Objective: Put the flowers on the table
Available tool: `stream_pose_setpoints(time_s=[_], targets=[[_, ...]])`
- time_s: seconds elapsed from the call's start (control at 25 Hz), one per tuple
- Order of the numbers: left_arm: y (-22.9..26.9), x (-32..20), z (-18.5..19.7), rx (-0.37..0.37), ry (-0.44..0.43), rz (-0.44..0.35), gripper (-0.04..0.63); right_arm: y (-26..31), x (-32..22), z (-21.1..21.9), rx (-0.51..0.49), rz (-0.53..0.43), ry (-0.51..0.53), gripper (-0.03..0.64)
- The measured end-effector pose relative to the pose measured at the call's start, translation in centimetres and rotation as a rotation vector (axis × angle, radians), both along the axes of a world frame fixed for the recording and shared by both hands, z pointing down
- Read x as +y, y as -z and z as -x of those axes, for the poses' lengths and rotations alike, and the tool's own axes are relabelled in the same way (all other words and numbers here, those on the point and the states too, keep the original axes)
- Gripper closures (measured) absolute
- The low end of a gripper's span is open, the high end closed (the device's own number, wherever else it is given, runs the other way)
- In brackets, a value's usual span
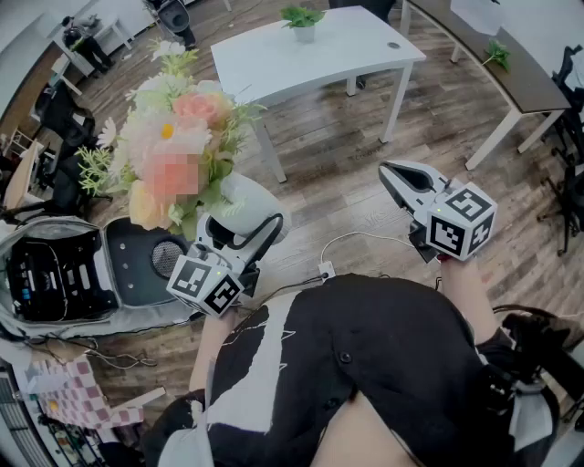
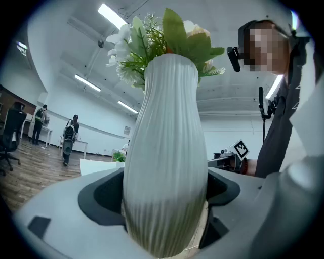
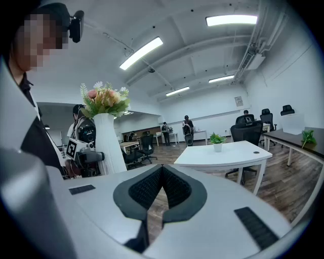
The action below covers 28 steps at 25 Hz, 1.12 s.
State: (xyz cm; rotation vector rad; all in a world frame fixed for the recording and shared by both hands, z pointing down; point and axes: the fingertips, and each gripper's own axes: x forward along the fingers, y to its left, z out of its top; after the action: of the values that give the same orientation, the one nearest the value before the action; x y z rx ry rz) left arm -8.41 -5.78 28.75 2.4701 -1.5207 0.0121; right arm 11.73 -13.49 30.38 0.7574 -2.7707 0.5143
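Bare wood floor [image 1: 338,155] lies open up to the white desk [image 1: 319,57]; a potted plant [image 1: 302,20] occupies its far edge, an open case [image 1: 64,274] crowds the left.

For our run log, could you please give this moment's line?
left tool: gripping flower vase | right tool: shut, empty | table: ahead

No words, numbers or brand names can be read anywhere. The left marker cube [image 1: 205,285] on the left tool [image 1: 243,225] and the right marker cube [image 1: 461,222] on the right tool [image 1: 389,170] carry only black-and-white square code patterns, without letters. A small wall sign [image 3: 238,101] far across the room is too small to read.
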Motion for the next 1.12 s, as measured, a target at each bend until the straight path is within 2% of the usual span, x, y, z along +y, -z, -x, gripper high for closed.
stream_pose_setpoints(time_s=[0.6,0.92,1.12], targets=[[-0.2,-0.4,0.6,-0.002,-0.01,-0.015,0.124,-0.5,0.1,0.0,0.001,0.015,-0.019,0.603],[-0.7,-0.3,3.1,0.006,-0.014,-0.009,0.124,-1.7,0.4,2.6,0.02,0.023,-0.046,0.603],[-0.6,-0.4,5.7,0.027,-0.041,-0.007,0.124,-2.4,1.3,5.6,0.006,0.065,-0.073,0.603]])
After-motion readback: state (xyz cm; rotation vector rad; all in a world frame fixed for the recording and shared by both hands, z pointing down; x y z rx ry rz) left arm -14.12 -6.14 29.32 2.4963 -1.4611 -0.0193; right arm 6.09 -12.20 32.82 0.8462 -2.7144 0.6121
